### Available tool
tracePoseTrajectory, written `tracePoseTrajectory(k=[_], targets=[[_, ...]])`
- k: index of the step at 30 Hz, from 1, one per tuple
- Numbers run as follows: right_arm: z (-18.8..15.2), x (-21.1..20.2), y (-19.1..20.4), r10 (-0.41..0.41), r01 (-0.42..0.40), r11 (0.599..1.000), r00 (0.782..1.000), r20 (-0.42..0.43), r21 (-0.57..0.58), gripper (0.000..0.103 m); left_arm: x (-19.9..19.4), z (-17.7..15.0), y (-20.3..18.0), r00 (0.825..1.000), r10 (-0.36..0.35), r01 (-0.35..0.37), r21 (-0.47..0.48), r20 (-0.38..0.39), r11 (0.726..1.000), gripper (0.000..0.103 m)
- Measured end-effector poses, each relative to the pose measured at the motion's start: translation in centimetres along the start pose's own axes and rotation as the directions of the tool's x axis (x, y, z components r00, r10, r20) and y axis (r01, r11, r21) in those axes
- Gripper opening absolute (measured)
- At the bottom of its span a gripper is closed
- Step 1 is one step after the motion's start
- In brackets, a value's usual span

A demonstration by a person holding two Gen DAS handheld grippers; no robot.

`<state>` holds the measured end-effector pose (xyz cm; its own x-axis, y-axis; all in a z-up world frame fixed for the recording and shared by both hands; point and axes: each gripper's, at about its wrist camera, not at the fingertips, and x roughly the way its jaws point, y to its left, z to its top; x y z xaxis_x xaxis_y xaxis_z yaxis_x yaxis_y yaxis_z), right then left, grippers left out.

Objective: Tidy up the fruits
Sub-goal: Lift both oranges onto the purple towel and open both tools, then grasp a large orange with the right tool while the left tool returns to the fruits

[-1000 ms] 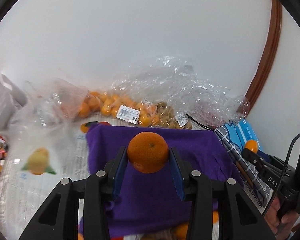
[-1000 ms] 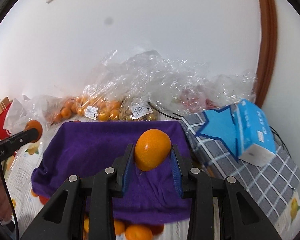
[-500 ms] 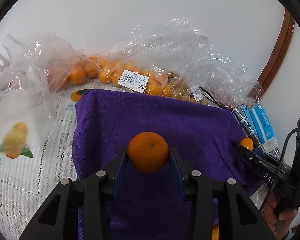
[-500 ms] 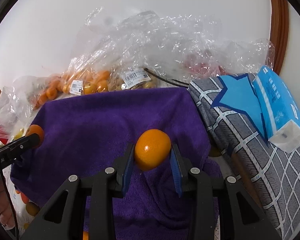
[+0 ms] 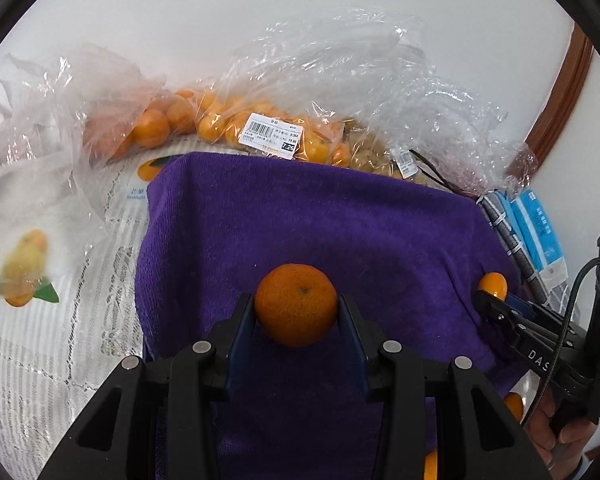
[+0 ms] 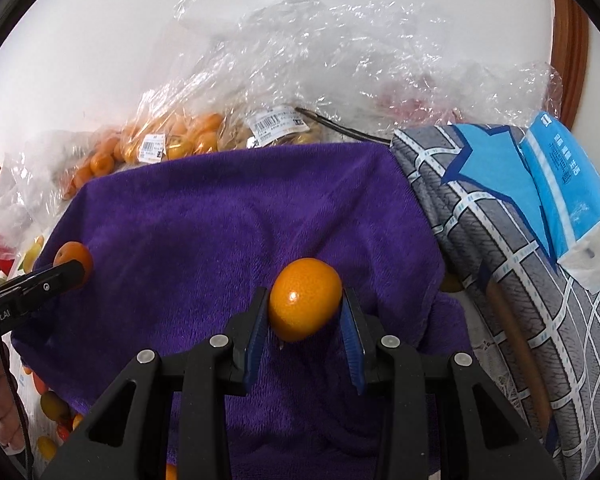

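Now lowering both onto purple towel (image 5: 300,220): left gripper (image 5: 296,312) pinching dull orange (image 5: 296,304), right gripper (image 6: 305,304) pinching glossy orange (image 6: 305,298) (both above cloth). Set down gently, spaced apart, release slowly.

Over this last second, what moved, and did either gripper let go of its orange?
Both grippers tipped down and came in over the purple towel, which now fills each view. Neither let go: the left gripper is shut on its orange, the right gripper on its orange. The bagged oranges stayed put.
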<state>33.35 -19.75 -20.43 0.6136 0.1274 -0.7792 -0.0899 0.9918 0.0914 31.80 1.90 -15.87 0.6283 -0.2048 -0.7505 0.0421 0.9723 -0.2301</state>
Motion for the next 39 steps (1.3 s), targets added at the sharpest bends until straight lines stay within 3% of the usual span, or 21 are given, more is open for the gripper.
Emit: tracePoseTrajectory(k=[5,9,12,16,21,25,28,34,39], targets=[[0.0,-0.3,-0.1,-0.001,0.001,1.000,1.000,0.009,0.004,0.037,0.1,-0.1,-0.2,1.000,0.009,-0.009,0.014,-0.004,1.000,0.040],[0.0,-0.5,-0.2,-0.001,0.001,1.000,1.000,0.009,0.012,0.053,0.3,-0.2,-0.5,1.000,0.017,-0.017,0.025,-0.008,1.000,0.040],[0.0,-1.0,-0.3,-0.006,0.005,1.000,1.000,0.029,0.017,0.053,0.0,-0.2,-0.6,1.000,0.018,-0.018,0.027,0.004,0.999,0.042],[-0.1,-1.8,-0.3,-0.045,0.045,0.999,0.997,0.066,0.014,0.053,-0.9,0.0,-0.6,0.999,0.014,-0.015,0.020,0.040,1.000,0.053],[0.0,-3.7,-0.1,-0.075,0.077,0.997,0.986,0.148,-0.009,0.053,-2.3,0.2,-0.7,0.996,0.006,-0.007,0.009,0.092,1.000,0.054],[0.3,-5.6,0.1,-0.135,0.138,0.990,0.972,0.194,-0.006,0.053,-3.5,0.3,-1.1,0.989,0.035,-0.040,0.037,0.142,0.999,0.054],[0.2,-7.2,0.2,-0.107,0.108,0.994,0.978,0.179,0.004,0.053,-4.6,0.5,-1.2,0.982,0.050,-0.057,0.033,0.181,0.998,0.054],[-1.9,-9.5,0.3,-0.025,0.018,0.998,0.991,0.129,0.053,0.053,-6.3,1.5,-1.0,0.986,-0.077,0.078,0.000,0.149,0.997,0.053],[-3.6,-11.6,0.6,-0.026,0.019,0.998,0.992,0.121,0.064,0.053,-9.7,1.0,-2.0,0.985,-0.061,0.052,0.055,0.164,0.997,0.053]])
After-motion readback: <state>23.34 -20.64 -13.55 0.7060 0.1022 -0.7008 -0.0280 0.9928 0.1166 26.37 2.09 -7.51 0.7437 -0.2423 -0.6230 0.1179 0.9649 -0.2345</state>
